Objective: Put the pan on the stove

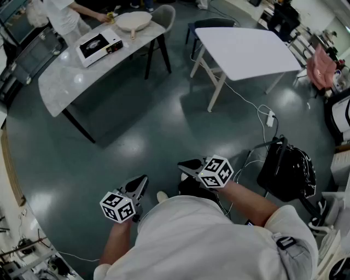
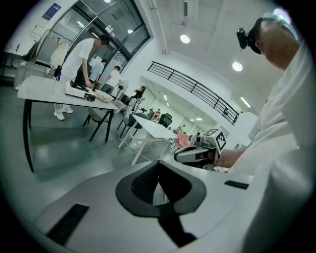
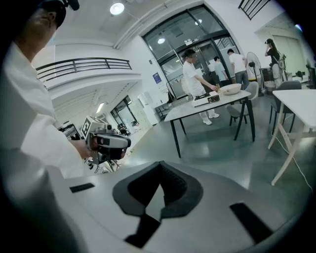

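OK, L gripper [image 2: 159, 168] jaws together, nothing btwn them; R gripper [image 3: 159, 170] same, tips pressed tight & empty. Both sit close to the wearer's torso, well apart from the grey table [image 1: 76, 82]. On that table's far end lies the pan [image 1: 133, 21], just beside the stove [image 1: 99, 46], not on it. A 2nd person [image 1: 63, 16] stands at the table's far side, hand near the pan. A white table [image 1: 246, 52] is right of the grey table.

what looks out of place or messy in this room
Nothing looks spilled or damaged. The one oddity is a corded white power strip lying loose on the grey floor beside the white table, where feet could catch it.
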`<act>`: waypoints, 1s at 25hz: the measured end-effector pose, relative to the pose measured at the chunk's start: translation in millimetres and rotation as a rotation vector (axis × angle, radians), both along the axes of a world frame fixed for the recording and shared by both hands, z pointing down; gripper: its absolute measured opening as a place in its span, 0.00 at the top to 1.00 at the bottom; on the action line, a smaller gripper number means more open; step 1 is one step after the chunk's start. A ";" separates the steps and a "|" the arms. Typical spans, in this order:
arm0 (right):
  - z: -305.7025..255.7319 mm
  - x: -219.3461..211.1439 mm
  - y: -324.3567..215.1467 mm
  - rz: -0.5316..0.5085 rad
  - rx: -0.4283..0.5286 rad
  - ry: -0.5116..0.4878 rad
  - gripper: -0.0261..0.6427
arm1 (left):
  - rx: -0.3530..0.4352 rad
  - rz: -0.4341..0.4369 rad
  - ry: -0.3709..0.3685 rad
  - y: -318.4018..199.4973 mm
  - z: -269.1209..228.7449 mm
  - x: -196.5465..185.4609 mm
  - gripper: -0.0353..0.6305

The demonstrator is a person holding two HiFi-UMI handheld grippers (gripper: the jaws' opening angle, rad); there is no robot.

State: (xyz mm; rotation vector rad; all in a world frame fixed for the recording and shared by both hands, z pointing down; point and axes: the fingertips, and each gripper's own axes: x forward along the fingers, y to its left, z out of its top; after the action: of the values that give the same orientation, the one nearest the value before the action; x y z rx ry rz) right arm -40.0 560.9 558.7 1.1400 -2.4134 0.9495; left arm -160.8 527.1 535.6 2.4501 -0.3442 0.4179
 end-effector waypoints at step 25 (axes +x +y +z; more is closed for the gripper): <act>-10.1 99.0 -203.7 0.006 0.024 -0.191 0.90 | 0.086 -0.033 -0.063 -195.1 -42.2 138.0 0.92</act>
State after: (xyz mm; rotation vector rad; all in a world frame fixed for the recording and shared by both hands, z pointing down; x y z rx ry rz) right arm 59.0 357.2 548.6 1.1116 -2.5784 1.0789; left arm -22.8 331.9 493.4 2.5149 -0.4364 0.4761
